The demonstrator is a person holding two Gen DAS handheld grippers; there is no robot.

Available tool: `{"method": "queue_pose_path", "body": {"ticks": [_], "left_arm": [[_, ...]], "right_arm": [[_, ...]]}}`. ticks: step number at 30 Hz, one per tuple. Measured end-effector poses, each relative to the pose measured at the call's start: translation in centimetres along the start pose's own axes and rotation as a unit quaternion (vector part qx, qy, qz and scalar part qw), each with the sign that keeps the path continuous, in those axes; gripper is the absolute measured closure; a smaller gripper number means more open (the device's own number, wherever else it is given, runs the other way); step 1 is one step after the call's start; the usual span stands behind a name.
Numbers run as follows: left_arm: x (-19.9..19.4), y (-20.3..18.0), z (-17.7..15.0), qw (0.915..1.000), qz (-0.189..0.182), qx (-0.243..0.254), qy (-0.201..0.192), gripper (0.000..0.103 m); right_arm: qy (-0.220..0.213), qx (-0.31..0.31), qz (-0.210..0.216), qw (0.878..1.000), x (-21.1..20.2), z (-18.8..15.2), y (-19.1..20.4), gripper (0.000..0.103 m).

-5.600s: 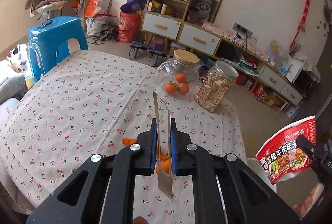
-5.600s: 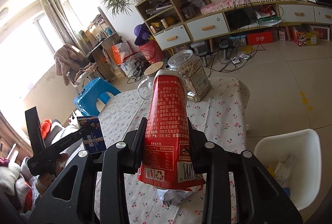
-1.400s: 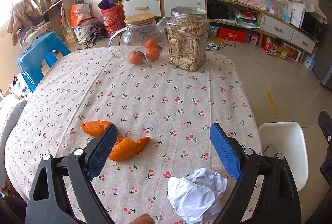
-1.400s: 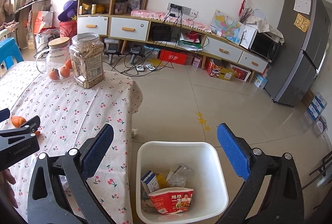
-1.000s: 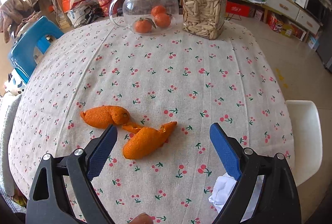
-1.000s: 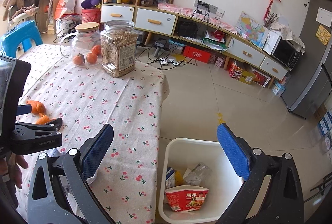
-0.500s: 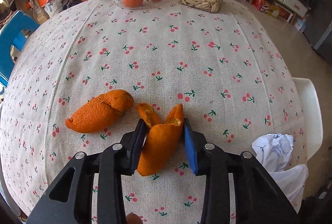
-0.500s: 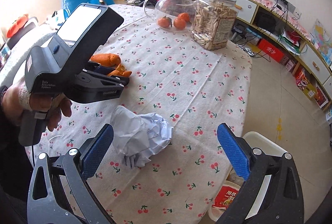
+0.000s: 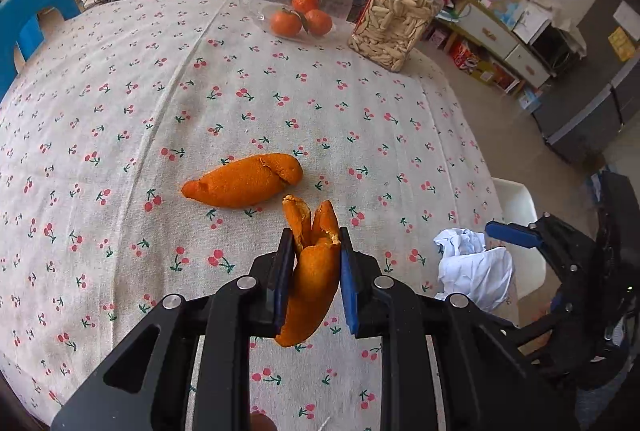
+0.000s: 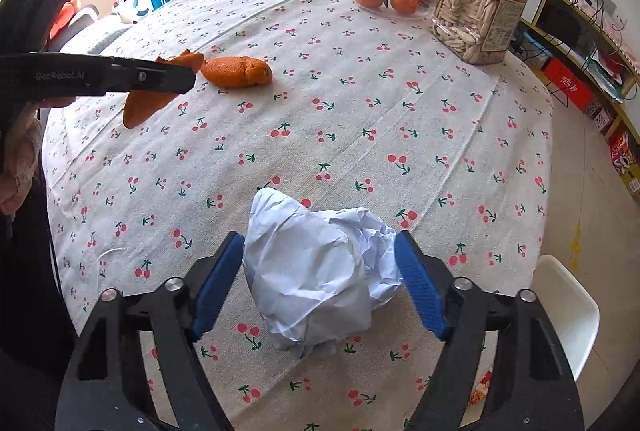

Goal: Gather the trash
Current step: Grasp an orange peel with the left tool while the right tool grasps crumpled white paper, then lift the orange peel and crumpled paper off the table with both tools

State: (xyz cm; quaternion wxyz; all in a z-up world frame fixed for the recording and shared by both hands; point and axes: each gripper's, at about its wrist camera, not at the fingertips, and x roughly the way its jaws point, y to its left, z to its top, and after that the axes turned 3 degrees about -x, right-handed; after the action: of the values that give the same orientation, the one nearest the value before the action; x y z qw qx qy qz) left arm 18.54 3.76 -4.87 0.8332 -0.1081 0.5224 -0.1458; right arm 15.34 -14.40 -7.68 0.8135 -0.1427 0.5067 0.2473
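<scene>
Our left gripper (image 9: 312,263) had its blue pads clamped on a curled strip of orange peel (image 9: 310,279), and where half a second earlier that strip lay on the cloth, it now hung clear of the cherry-print tablecloth (image 9: 160,111) in the lower centre of the left view; from the right view the same strip (image 10: 146,103) dangled under the black arm at the left edge. Our right gripper (image 10: 320,279), wide open a moment before, had come down around the crumpled ball of white paper (image 10: 316,271), its blue fingers (image 10: 420,291) either side of the ball; we could not tell whether they pressed it yet. The ball sat on the cloth in the lower middle of that frame.

A second, fatter piece of orange peel (image 9: 244,181) stayed on the cloth just above the held strip. In the upper part of the left view stood a round glass jar with a wooden lid holding tangerines (image 9: 298,3), and just right of it a clear plastic jar of pale seeds (image 9: 398,27). A white plastic bin (image 10: 568,307) showed past the table edge at lower right, a blue plastic stool (image 9: 24,19) at upper left.
</scene>
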Motion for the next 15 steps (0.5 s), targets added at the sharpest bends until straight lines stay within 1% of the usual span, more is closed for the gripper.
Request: {"method": "queue_pose_path", "body": {"ticks": [2,3,6,10,11,13,15], "left_arm": [[-1.2,1.2,0.2,0.9995,-0.019,-0.025,-0.012,0.081],[-1.6,1.6,0.2,0.9991,-0.021,-0.032,-0.018,0.081],[-2.2,2.9,0.2,0.9984,-0.011,-0.045,-0.032,0.081],[-1.9,4.7,-0.1,0.9969,-0.008,-0.073,-0.03,0.081],[-1.9,5.1,-0.1,0.9964,-0.006,-0.079,-0.031,0.081],[-2.0,5.8,-0.1,0.9953,-0.001,-0.09,-0.036,0.081],[-2.3,6.3,-0.1,0.9941,0.007,-0.098,-0.047,0.081]], "right_arm": [[-0.001,-0.002,-0.003,1.0,0.5,0.5,0.3,0.047],[-0.005,-0.003,-0.001,1.0,0.5,0.7,0.5,0.052],[-0.016,0.01,0.01,1.0,0.5,1.6,0.5,0.054],[-0.031,0.025,0.021,0.999,0.7,2.8,0.7,0.06],[-0.035,0.029,0.024,0.999,0.7,3.2,0.8,0.062],[-0.045,0.037,0.027,0.998,0.7,4.1,1.0,0.07],[-0.059,0.045,0.023,0.997,0.5,5.2,1.3,0.072]]}}
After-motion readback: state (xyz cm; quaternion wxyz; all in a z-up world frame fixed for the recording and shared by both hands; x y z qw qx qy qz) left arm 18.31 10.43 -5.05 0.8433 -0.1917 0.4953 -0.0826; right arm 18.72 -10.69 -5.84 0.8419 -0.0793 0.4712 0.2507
